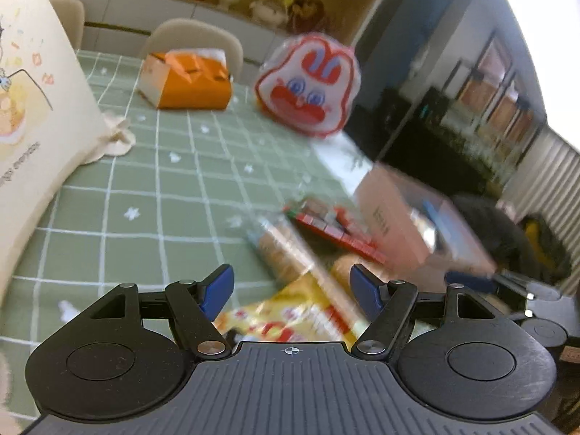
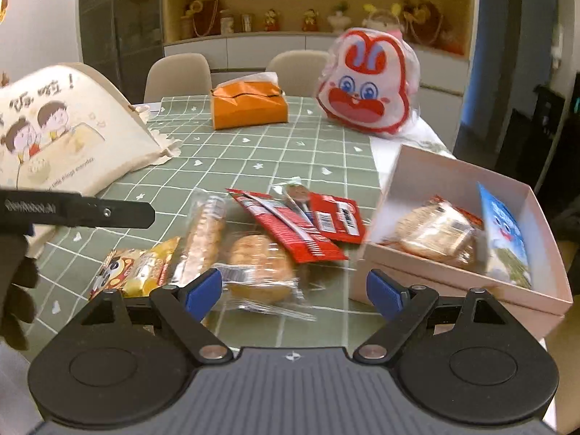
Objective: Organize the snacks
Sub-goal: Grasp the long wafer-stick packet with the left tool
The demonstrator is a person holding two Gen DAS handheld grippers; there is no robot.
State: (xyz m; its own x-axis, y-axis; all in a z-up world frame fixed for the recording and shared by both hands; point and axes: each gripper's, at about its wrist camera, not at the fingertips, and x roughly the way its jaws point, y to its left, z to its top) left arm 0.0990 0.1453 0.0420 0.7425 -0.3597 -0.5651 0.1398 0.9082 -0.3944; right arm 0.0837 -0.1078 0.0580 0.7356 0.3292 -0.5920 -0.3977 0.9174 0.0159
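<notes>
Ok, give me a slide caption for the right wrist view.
Open right gripper above wrapped snacks on a green checked tablecloth, beside a partly filled pink box.

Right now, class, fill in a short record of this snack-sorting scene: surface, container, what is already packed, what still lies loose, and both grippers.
surface: green checked tablecloth
container: pink box, open, at the table's right
packed: wrapped cracker pack and blue packet
loose: round bun, long biscuit sleeve, red wrappers, yellow packet
left gripper: open, holding nothing
right gripper: open, holding nothing, over the bun
</notes>
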